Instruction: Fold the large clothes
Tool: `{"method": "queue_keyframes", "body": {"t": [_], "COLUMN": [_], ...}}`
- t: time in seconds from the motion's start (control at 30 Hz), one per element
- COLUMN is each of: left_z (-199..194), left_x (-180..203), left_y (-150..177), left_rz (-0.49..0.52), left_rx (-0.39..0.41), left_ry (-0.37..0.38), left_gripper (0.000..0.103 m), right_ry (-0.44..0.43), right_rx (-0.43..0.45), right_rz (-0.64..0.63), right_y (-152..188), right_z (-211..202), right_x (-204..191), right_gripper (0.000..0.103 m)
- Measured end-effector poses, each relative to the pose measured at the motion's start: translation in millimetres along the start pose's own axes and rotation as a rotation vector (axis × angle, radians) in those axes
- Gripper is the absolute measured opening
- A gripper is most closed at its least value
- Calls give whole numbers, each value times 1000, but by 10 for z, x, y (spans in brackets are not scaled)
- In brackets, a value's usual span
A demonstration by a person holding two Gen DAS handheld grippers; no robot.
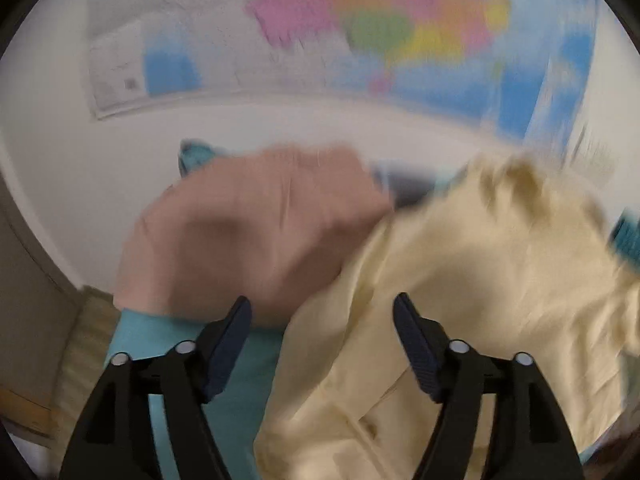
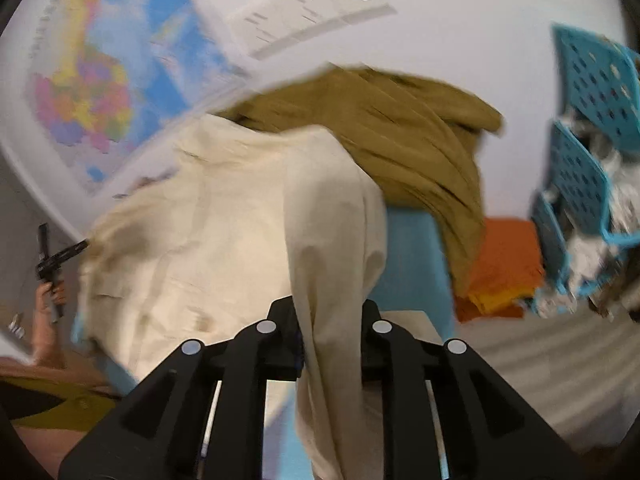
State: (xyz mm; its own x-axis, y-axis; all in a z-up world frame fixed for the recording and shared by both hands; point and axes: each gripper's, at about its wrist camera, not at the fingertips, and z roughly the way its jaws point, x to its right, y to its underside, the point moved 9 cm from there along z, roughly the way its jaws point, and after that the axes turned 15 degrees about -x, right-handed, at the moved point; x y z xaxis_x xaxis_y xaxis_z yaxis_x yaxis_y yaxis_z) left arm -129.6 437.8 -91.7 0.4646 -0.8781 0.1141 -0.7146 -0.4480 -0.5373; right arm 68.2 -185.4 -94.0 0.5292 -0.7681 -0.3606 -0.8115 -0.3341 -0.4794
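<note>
A large cream garment (image 2: 200, 220) lies rumpled over a teal surface (image 2: 412, 260). My right gripper (image 2: 330, 320) is shut on a long fold of it, which hangs down between the two fingers. In the left wrist view the same cream garment (image 1: 480, 280) fills the right side, with a pink cloth (image 1: 248, 232) beside it on the left. My left gripper (image 1: 322, 308) stands open just above where the two cloths meet, nothing pinched. The right wrist view shows the left gripper (image 2: 64, 242) small at the far left, held by a hand at the cream garment's edge.
An olive-brown garment (image 2: 400, 132) is heaped behind the cream one, and a stack of orange cloths (image 2: 504, 272) sits to its right. Teal perforated baskets (image 2: 592, 80) with laundry stand at the far right. A coloured map (image 1: 400, 20) hangs on the white wall behind.
</note>
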Motion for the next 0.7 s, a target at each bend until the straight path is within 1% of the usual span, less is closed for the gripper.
{"method": "queue_keyframes", "body": {"t": [0.03, 0.1, 0.17, 0.2, 0.23, 0.27, 0.33, 0.4, 0.43, 0.5, 0.53, 0.57, 0.6, 0.63, 0.67, 0.7], "left_z": [-138, -354, -427, -451, -447, -419, -365, -304, -250, -116, -48, 12, 66, 128, 166, 169], "left_x": [27, 234, 464, 650, 843, 1044, 1451, 1784, 1923, 2166, 2245, 2302, 2370, 2465, 2563, 2622], "left_y": [-52, -103, -129, -121, -109, -90, 10, 102, 144, 249, 290, 324, 373, 458, 545, 618], "left_rz": [2, 72, 141, 186, 231, 276, 355, 414, 439, 470, 478, 485, 491, 503, 530, 555], "left_rx": [47, 112, 134, 145, 145, 139, 120, 89, 71, 27, 0, -23, -48, -84, -111, -123], "left_ry": [8, 38, 60, 81, 112, 150, 233, 302, 334, 388, 409, 423, 446, 479, 498, 514], "left_gripper": [71, 73, 76, 77, 78, 78, 78, 78, 78, 78, 78, 78, 79, 79, 79, 81], "right_ry": [-13, -46, -84, -96, -108, -117, -149, -164, -193, -219, -218, -208, -199, -201, -195, -187], "right_rx": [9, 8, -16, -34, -68, -90, -163, -222, -253, -307, -327, -342, -339, -314, -282, -243], "right_rz": [-33, -126, -201, -237, -295, -326, -386, -444, -451, -461, -466, -471, -486, -509, -505, -480], "right_y": [-44, -142, -232, -291, -358, -412, -507, -539, -562, -560, -552, -543, -550, -582, -642, -724], "right_z": [-82, -183, -143, -102, 4, 96, 419, 720, 923, 1200, 1312, 1382, 1392, 1340, 1282, 1196], "right_x": [-147, -520, -910, -1077, -1343, -1501, -1889, -2124, -2253, -2384, -2429, -2447, -2456, -2459, -2425, -2333], "right_gripper": [15, 16, 21, 23, 28, 31, 35, 36, 38, 44, 51, 54, 54, 54, 54, 56]}}
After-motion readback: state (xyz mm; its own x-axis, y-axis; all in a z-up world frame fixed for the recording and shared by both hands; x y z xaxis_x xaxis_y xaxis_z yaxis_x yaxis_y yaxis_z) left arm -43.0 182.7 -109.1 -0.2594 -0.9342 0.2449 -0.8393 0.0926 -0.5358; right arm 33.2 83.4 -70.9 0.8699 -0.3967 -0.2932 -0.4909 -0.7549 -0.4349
